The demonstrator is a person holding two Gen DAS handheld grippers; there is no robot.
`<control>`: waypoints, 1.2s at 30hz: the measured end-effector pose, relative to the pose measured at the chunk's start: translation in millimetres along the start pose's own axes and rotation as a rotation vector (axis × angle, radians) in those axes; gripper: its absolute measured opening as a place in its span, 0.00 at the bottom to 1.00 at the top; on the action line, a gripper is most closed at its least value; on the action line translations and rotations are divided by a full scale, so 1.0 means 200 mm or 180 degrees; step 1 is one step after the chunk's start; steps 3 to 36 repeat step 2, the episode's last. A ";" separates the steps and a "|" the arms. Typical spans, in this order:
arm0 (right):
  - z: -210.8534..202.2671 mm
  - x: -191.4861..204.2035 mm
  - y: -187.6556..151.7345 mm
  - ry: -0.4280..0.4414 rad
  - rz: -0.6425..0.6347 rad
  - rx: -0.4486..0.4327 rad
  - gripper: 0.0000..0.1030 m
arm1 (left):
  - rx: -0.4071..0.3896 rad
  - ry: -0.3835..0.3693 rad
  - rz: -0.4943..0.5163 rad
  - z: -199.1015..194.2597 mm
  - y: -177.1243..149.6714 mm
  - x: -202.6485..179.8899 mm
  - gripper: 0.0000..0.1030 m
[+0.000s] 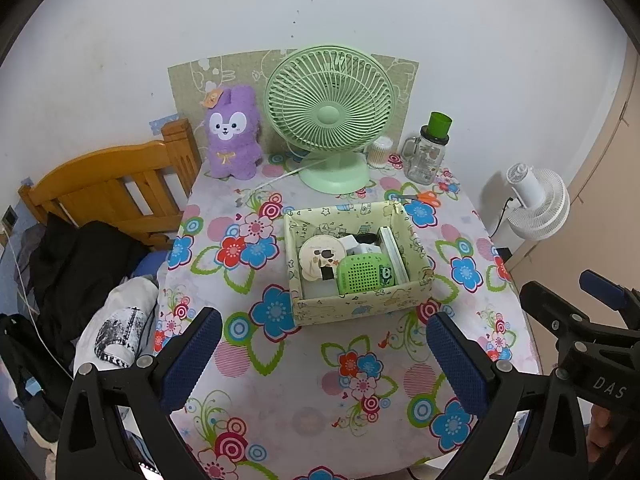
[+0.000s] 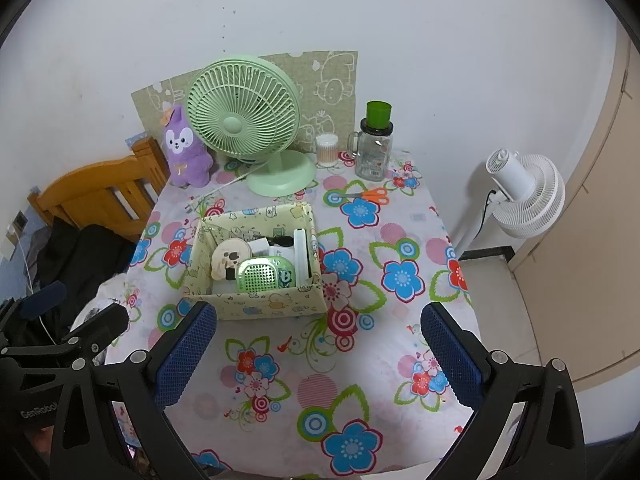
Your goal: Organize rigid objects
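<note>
Both tools, left and right, gape empty; the box wall hides its contents' lower parts.

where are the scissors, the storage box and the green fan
scissors (image 2: 374,195), right wrist view, on the orange handles
storage box (image 1: 360,307), left wrist view, on its near wall
green fan (image 1: 329,115), left wrist view, on the grille hub

2 fans, 1 box, 1 plush, 1 scissors.

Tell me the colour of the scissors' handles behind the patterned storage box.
Orange; the scissors show best in the right wrist view, lying on the floral tablecloth.
</note>
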State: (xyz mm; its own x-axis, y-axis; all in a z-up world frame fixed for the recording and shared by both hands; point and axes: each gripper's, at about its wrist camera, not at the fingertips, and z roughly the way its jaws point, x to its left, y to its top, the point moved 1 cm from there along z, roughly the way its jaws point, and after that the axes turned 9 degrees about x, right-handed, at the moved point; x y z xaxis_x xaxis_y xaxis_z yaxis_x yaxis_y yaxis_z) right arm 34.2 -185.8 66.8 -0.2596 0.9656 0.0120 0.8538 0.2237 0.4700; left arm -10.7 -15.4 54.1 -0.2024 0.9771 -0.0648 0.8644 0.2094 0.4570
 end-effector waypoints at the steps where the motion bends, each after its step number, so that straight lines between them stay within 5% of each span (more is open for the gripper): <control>1: 0.00 0.00 0.00 -0.0005 0.0004 0.0007 1.00 | 0.0003 0.0005 0.0002 0.00 0.00 0.00 1.00; 36: 0.01 0.00 0.00 -0.0014 0.0011 0.0018 1.00 | 0.0013 0.0016 0.0004 0.01 0.00 0.00 1.00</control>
